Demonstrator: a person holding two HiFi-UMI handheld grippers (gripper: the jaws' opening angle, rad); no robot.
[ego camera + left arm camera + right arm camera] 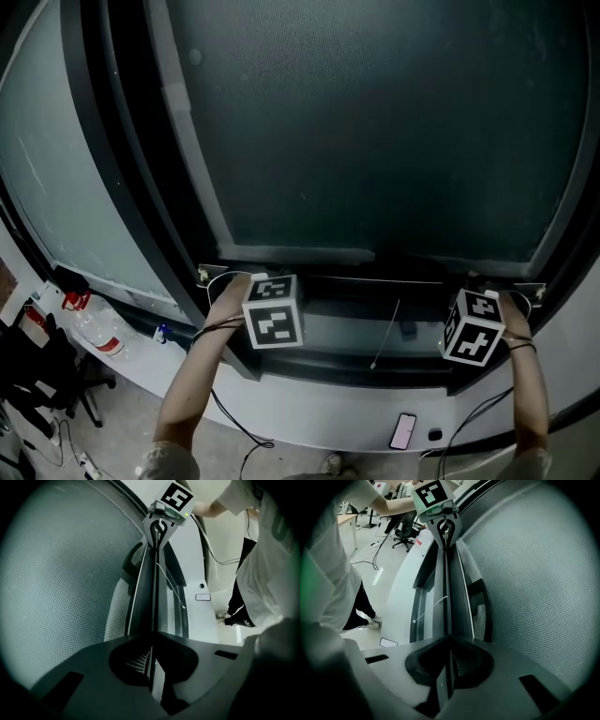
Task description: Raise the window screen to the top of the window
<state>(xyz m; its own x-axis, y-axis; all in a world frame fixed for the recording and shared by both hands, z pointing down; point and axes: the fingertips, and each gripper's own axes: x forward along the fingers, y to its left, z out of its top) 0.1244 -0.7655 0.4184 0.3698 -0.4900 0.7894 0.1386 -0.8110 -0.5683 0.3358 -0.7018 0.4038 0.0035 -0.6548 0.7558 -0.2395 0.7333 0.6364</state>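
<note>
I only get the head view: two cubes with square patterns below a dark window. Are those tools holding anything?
Observer: Yes. In the left gripper view, the left gripper is shut on the thin bottom rail of the screen.
Operator: And the right one?
Observer: The right gripper view shows the right gripper shut on that same rail.
Operator: Is the screen glass?
Observer: No; up close it shows as a fine mesh grid.

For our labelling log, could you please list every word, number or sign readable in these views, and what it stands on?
No text can be read.
Marker cubes: black-and-white square patterns only, no letters.
Bottle: red label, too small to read.
Dark shirt print in the left gripper view: blurred, cut off, unreadable.
</note>
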